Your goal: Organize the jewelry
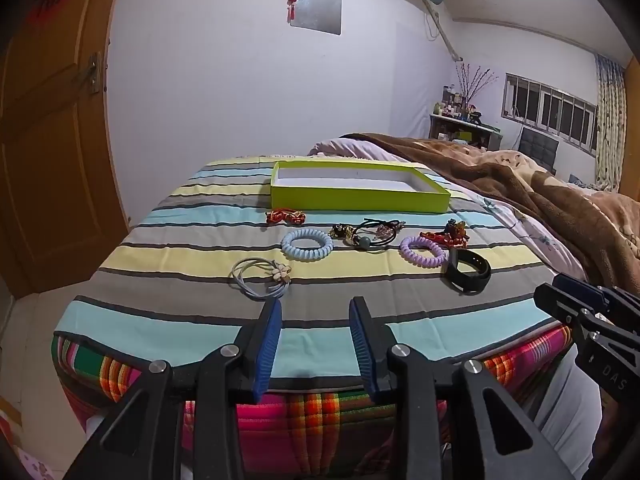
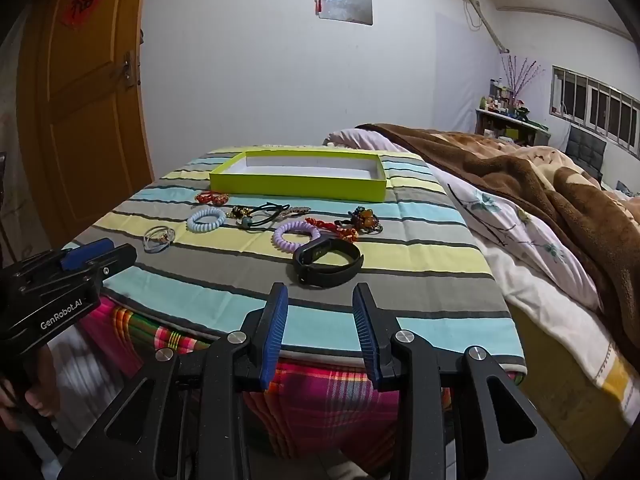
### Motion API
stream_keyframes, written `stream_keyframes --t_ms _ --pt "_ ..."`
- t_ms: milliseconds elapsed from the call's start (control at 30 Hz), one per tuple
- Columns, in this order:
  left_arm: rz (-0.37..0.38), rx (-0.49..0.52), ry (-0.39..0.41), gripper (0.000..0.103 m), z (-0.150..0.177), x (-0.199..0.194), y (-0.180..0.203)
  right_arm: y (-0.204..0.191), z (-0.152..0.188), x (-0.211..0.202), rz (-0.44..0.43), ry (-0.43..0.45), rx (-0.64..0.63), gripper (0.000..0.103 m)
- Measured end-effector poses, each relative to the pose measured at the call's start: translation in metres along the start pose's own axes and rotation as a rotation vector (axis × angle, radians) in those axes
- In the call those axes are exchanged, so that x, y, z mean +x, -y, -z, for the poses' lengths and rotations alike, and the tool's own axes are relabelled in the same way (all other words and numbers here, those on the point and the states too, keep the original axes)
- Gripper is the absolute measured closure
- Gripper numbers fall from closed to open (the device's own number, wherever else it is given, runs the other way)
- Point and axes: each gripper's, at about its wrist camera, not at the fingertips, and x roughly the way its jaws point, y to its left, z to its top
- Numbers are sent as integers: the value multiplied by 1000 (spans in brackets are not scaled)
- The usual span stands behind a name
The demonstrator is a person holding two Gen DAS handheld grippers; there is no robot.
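A lime-green open box (image 1: 352,196) (image 2: 298,184) sits at the far side of a striped cloth. In front of it lie a black wristband (image 1: 468,270) (image 2: 328,262), a purple coil tie (image 1: 424,252) (image 2: 296,237), a blue coil tie (image 1: 307,243) (image 2: 207,219), a flower hair band (image 1: 264,278) (image 2: 159,239), a black elastic with a bead (image 1: 370,234) (image 2: 260,216) and red knotted charms (image 1: 286,216) (image 2: 212,198). My left gripper (image 1: 316,312) is open and empty near the front edge. My right gripper (image 2: 322,300) is open and empty, just short of the wristband.
A brown blanket (image 2: 540,184) and floral sheet (image 2: 504,216) cover the bed to the right. A wooden door (image 2: 80,100) stands at left. A plaid cover (image 1: 312,408) hangs below the cloth's front edge. A cluttered shelf (image 1: 464,120) is far right.
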Motion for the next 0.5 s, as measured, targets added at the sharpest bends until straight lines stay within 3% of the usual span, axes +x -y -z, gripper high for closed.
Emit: stream_keyframes --t_ms 500 --pt "-11 -16 -14 68 1 1 -2 -1 0 1 2 3 3 68"
